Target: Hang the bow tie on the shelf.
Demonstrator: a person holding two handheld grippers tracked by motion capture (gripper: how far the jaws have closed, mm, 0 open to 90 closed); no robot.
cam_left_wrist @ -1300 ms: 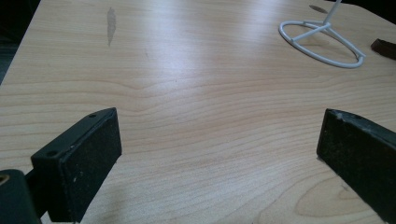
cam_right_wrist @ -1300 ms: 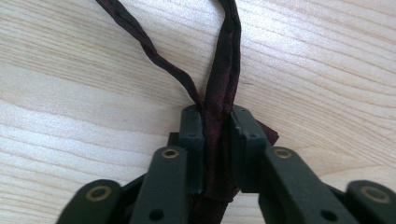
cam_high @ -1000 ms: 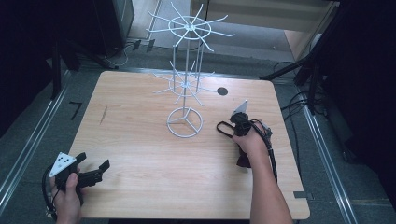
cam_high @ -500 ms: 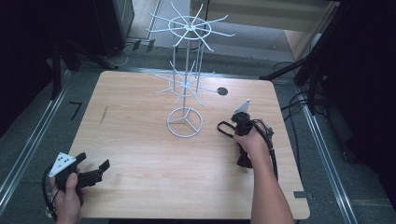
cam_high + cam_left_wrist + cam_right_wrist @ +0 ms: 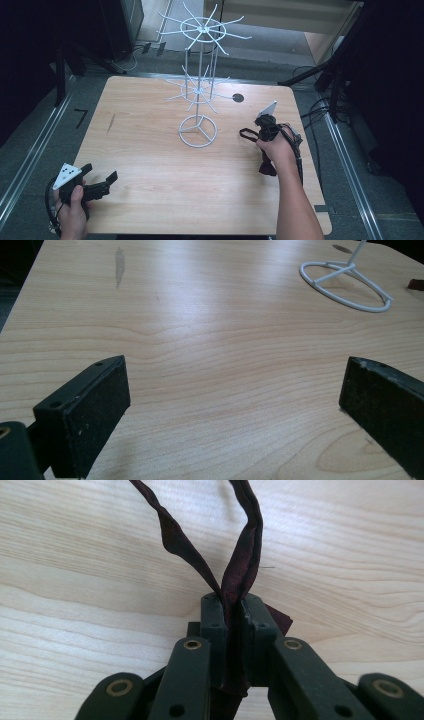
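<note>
A dark maroon strap [image 5: 239, 565], folded into a loop, is pinched between the jaws of the right gripper [image 5: 231, 607], which are pressed together on the fabric so that two strands rise out of the clamp and spread apart over the pale wood. In the high view the same strap [image 5: 246, 133] shows as a small dark loop jutting from the right gripper [image 5: 265, 131] toward the white wire stand [image 5: 198, 95], to the stand's right and level with its ring base; a darker end appears to hang below the person's right hand [image 5: 277, 150], though at this size it cannot be told for certain whether that is the strap's tail or part of the tool. The loop lies near the stand's base ring but apart from it. The stand itself rises from the far middle of the wooden table [image 5: 150, 150], a thin post carrying two tiers of radiating wire arms. A small dark round spot [image 5: 238, 97] sits on the tabletop just right of the stand's lower arms and beyond the right gripper. Well away from the stand, at the near left corner of the table, the left gripper [image 5: 102, 181] is held low in the person's left hand [image 5: 72, 212], its jaws wide apart with nothing between them; its own camera looks across bare wood toward the stand's ring base [image 5: 345, 285] at the upper right, the two black pads [image 5: 95, 410] framing the empty grain.
</note>
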